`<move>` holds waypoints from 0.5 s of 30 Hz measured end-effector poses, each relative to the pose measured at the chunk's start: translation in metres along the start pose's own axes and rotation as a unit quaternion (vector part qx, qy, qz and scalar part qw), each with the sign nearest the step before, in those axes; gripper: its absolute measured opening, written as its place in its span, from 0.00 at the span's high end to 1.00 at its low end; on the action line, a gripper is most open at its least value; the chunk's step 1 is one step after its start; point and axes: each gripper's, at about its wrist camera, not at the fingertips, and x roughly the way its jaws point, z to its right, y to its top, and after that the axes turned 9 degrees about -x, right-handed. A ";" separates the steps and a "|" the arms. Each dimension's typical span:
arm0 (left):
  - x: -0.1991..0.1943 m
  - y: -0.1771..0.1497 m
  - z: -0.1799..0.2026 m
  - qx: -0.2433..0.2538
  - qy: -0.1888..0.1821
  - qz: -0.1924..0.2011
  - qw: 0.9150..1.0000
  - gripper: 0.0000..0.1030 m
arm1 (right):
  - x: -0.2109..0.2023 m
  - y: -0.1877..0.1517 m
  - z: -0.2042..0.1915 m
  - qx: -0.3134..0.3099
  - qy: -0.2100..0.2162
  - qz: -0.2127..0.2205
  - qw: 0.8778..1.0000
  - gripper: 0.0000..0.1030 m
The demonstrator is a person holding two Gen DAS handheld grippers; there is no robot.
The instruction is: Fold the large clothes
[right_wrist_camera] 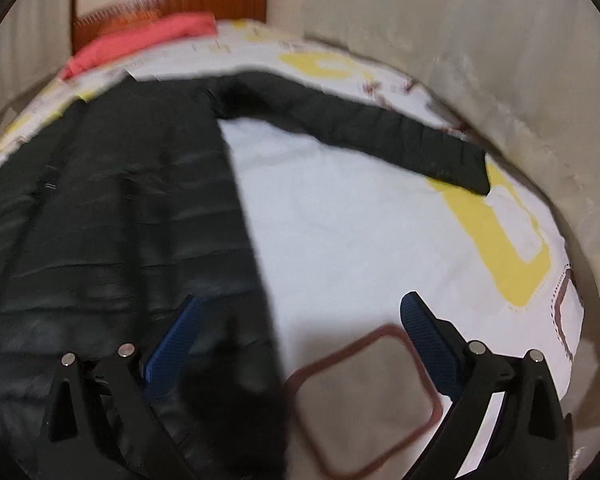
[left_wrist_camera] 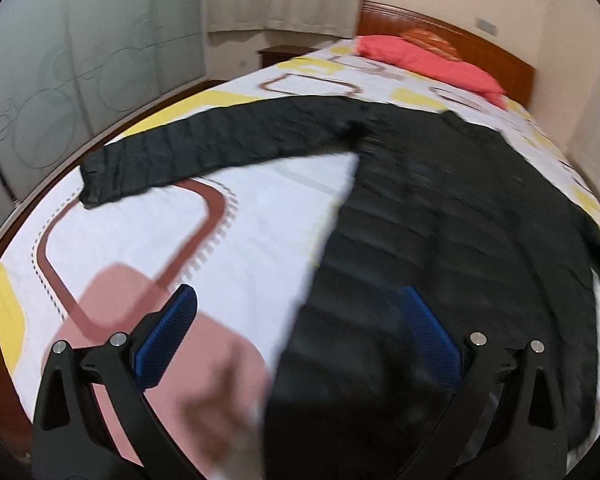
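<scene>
On the bed (left_wrist_camera: 260, 208) we had the black puffer jacket (left_wrist_camera: 440, 220) flat, sleeves out, unfolded; left gripper (left_wrist_camera: 296, 332) and right gripper (right_wrist_camera: 300, 340) fingers apart, empty.

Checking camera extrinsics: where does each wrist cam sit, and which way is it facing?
Left wrist: on the left claw, open, above the bed's foot, facing the brown wooden headboard; left sleeve spread out.
Right wrist: on the right claw, open, facing the headboard; right sleeve spread out.
Shared: black quilted puffer jacket, coral-red pillow, white patterned bedsheet.
</scene>
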 end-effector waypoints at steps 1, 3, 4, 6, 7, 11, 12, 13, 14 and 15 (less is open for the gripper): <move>-0.007 -0.005 0.007 0.008 -0.004 -0.003 1.000 0.02 | -0.012 -0.002 -0.004 0.000 0.012 0.013 1.000 0.04; -0.027 -0.015 0.016 0.025 -0.013 -0.003 1.000 0.02 | -0.047 -0.003 -0.018 -0.014 0.040 0.045 0.998 0.04; -0.034 -0.018 0.023 0.028 -0.017 0.000 0.999 0.02 | -0.058 -0.004 -0.023 -0.022 0.048 0.056 0.997 0.04; -0.054 -0.026 0.037 0.039 -0.037 0.020 0.998 0.02 | -0.089 -0.008 -0.038 -0.049 0.065 0.086 0.993 0.04; -0.067 -0.030 0.041 0.043 -0.048 0.031 0.997 0.02 | -0.102 -0.010 -0.044 -0.060 0.070 0.099 0.991 0.04; -0.090 -0.038 0.049 0.053 -0.070 0.028 0.996 0.02 | -0.139 -0.020 -0.061 -0.079 0.090 0.137 0.983 0.04; -0.094 -0.040 0.051 0.058 -0.070 0.028 0.995 0.02 | -0.144 -0.022 -0.063 -0.084 0.095 0.143 0.982 0.04; -0.097 -0.042 0.053 0.063 -0.070 0.028 0.995 0.02 | -0.151 -0.024 -0.066 -0.087 0.099 0.149 0.980 0.04; -0.101 -0.044 0.055 0.070 -0.065 0.030 0.995 0.02 | -0.155 -0.025 -0.067 -0.090 0.102 0.152 0.979 0.04; -0.106 -0.046 0.056 0.072 -0.064 0.031 0.995 0.02 | -0.159 -0.028 -0.068 -0.092 0.103 0.152 0.979 0.04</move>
